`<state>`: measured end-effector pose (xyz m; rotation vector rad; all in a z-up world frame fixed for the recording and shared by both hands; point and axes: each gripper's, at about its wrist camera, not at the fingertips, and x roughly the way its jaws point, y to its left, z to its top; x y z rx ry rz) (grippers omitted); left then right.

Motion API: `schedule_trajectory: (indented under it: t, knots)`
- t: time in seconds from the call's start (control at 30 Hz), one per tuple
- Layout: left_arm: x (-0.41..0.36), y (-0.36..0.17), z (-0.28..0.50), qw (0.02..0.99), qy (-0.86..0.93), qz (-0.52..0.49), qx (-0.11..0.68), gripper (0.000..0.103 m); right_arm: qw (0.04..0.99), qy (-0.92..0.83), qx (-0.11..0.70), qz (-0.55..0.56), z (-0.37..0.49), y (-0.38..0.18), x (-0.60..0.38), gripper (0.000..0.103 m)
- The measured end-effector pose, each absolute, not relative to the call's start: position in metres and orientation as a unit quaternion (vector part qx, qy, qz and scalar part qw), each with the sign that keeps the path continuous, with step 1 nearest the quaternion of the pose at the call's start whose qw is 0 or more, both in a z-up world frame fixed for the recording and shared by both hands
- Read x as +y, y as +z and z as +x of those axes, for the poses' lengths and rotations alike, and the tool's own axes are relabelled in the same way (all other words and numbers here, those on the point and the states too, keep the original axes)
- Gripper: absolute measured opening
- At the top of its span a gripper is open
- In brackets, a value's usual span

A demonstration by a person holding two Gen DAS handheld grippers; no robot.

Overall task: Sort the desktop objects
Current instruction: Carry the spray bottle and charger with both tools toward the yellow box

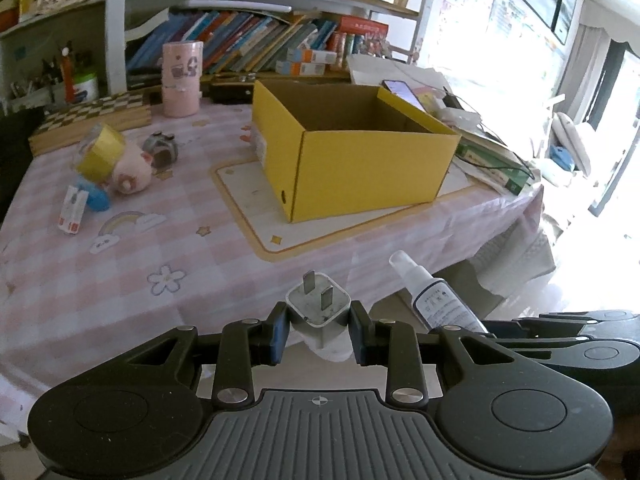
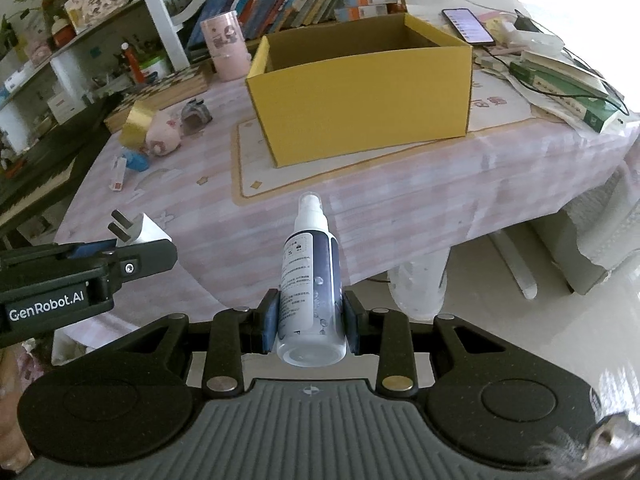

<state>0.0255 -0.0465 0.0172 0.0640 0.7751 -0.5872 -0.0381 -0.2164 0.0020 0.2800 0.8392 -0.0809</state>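
Note:
My left gripper is shut on a white plug charger, prongs pointing up and away, held near the table's front edge. My right gripper is shut on a spray bottle with a white nozzle and dark label; the same spray bottle shows just right of the charger in the left wrist view. The left gripper with the charger appears at the left of the right wrist view. An open yellow cardboard box stands on a mat at mid-table, also the yellow box, its visible inside bare.
On the pink checked tablecloth at left lie a gold tape roll, a pink plush pig, a blue item, a small carton and a grey toy. Pink cups, a chessboard box, books and a phone crowd the back and right.

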Motion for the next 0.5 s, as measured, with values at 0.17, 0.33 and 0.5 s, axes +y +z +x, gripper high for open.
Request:
schedule_trajectory:
  t: [0.17, 0.33, 0.5]
  knots:
    - [-0.056, 0.017, 0.029, 0.882, -0.287, 0.031, 0.372, 0.03, 0.903, -0.044, 0.406, 0.135, -0.034, 0.003, -0.226, 0.03]
    - [-0.064, 0.018, 0.033, 0.881, -0.291, 0.031, 0.371, 0.03, 0.903, -0.047, 0.406, 0.135, -0.032, 0.004, -0.234, 0.03]
    - [-0.069, 0.018, 0.036, 0.882, -0.291, 0.03, 0.37, 0.03, 0.902, -0.047, 0.408, 0.133, -0.027, 0.005, -0.239, 0.03]
